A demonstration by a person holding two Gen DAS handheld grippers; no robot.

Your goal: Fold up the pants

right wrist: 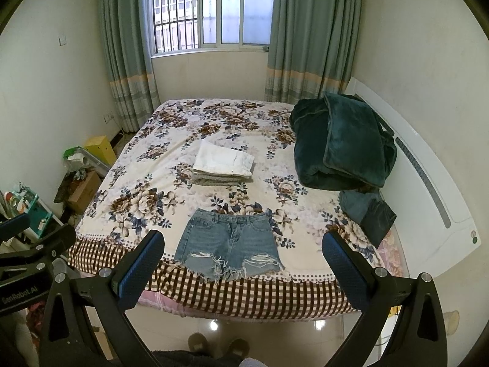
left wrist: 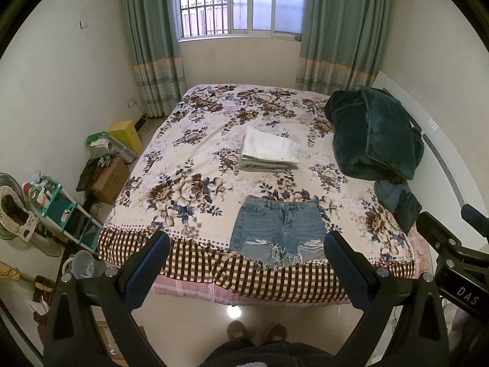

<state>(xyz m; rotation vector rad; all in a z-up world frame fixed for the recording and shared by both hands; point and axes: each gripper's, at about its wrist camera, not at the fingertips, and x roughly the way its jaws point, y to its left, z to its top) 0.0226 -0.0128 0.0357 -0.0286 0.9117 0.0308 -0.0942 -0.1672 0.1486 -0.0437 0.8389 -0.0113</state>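
Soft daylight enters through the window (left wrist: 241, 0) at top centre; floor (left wrist: 233, 312) glare below, edges bend, corners vignette black.

both black two-finger grippers held wide open, side by side, gripping nothing.

the left black gripper with blue finger pads (left wrist: 247, 260) has its jaws spread far apart, its blue-padded fingers (left wrist: 148, 267) angling outward from the black frame at the bottom of the left wrist view. the right black gripper with blue finger pads (right wrist: 243, 258) is spread just as wide, its pads (right wrist: 347, 270) bare. each gripper's body shows at the edge of the other's view, so the two sit near each other at a similar height. the person's two slippered feet (left wrist: 256, 331) stand together below.
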